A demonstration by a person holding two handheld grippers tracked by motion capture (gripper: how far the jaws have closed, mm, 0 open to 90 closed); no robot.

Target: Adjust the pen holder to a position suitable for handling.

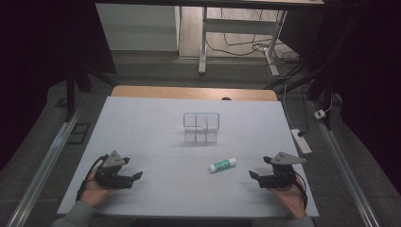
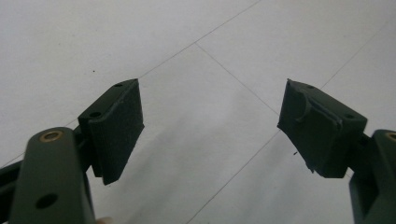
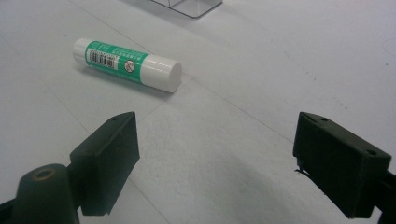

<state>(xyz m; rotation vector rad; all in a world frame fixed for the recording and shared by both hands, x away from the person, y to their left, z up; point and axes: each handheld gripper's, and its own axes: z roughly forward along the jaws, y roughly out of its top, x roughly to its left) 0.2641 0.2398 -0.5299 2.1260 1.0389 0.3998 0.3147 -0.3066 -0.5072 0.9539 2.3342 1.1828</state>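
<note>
The glue stick (image 1: 222,165) lay on its side on the white surface (image 1: 156,127), and I take it as the landmark. It was white with a green label; the label carried a barcode and a round prohibition sign, but the small printed lines were too fine to read. In the right gripper view the glue stick (image 3: 127,64) lay ahead of the right tongs (image 3: 215,158), well apart from them, with its cap end toward that camera. The right tongs (image 1: 256,177) rested to the right of the glue stick and a little nearer to the person, jaws released and wide, with nothing between them. The left tongs (image 1: 137,176) rested far to the left of the glue stick, also released and empty; in the left gripper view only bare surface lay between their pads (image 2: 116,128). Beyond the glue stick, farther from the person, stood a clear plastic organizer (image 1: 201,127) with several compartments.
</note>
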